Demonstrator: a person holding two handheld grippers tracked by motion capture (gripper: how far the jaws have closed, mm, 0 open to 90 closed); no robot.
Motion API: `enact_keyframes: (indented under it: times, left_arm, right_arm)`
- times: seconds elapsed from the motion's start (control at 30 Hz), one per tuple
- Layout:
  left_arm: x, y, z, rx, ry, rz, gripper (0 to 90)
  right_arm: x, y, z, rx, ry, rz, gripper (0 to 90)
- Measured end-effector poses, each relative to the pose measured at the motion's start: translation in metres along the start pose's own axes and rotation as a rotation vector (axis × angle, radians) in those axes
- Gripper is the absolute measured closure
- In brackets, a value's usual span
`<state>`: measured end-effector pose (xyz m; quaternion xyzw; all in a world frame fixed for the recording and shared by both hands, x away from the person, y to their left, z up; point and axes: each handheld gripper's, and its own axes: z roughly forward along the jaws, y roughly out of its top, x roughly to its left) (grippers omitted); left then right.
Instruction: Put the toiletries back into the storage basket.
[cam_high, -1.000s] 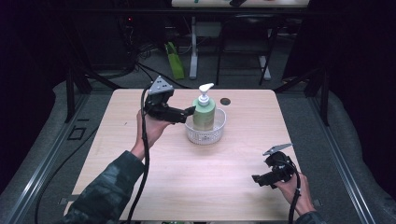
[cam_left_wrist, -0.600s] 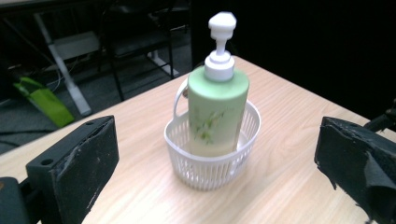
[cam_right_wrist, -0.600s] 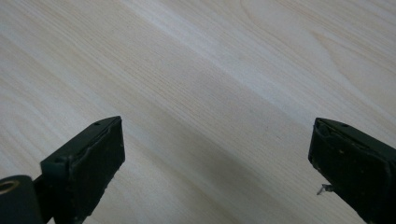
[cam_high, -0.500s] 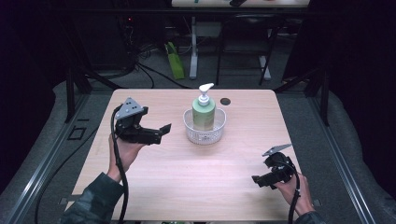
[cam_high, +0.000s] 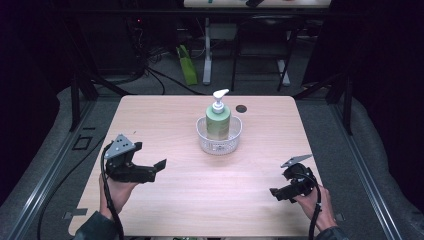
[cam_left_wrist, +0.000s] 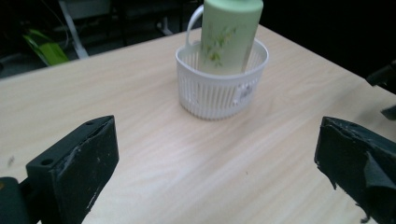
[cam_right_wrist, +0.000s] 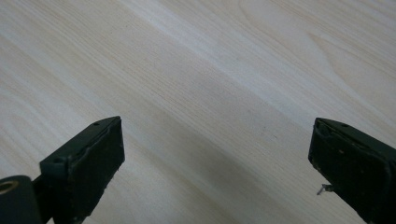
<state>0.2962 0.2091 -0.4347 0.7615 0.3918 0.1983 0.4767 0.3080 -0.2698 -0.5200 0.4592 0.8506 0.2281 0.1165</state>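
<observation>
Green pump bottle (cam_high: 218, 122) upright in white basket (cam_high: 218, 143), label print illegible. Left hand-held gripper (cam_high: 159, 166) agape, empty; right hand-held gripper (cam_high: 274, 192) likewise.

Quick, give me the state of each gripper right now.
Left gripper: open, jaws wide apart, holding nothing.
Right gripper: open, jaws wide apart, holding nothing.

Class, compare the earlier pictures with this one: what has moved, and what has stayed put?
The left claw let go of the green pump bottle and drew back toward the person's near-left side, jaws open. The bottle stays upright in the white basket; the right claw stays open at the near right.
</observation>
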Motion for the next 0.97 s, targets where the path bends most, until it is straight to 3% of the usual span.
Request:
enact_keyframes:
  times: [0.07,0.17,0.27,0.37,0.5,0.8,0.97]
  left_arm:
    - [-0.002,-0.011,-0.002,0.015,-0.003,-0.015,0.0]
    - [-0.006,-0.024,-0.003,0.050,0.017,-0.004,0.0]
    - [-0.006,-0.032,-0.005,0.050,0.022,-0.016,0.0]
    - [-0.007,-0.043,-0.006,0.061,0.065,-0.020,0.0]
    - [-0.004,-0.056,-0.006,0.099,0.056,-0.048,0.0]
    - [-0.009,-0.055,0.007,0.141,0.022,0.012,0.0]
    - [-0.008,-0.055,0.010,0.152,0.015,0.014,0.0]
  right_arm:
    - [0.000,0.000,0.001,0.000,-0.004,-0.013,3.0]
    - [0.002,0.001,0.000,0.001,-0.002,-0.012,3.0]
    - [0.001,0.000,-0.001,-0.005,-0.008,-0.012,3.0]
    - [0.000,0.000,-0.002,-0.010,-0.014,-0.011,3.0]
    - [-0.002,-0.001,-0.002,-0.014,-0.018,-0.004,3.0]
    - [-0.004,-0.001,0.002,-0.004,-0.009,-0.013,2.9]
    - [-0.006,-0.001,0.002,-0.005,-0.004,-0.014,2.9]
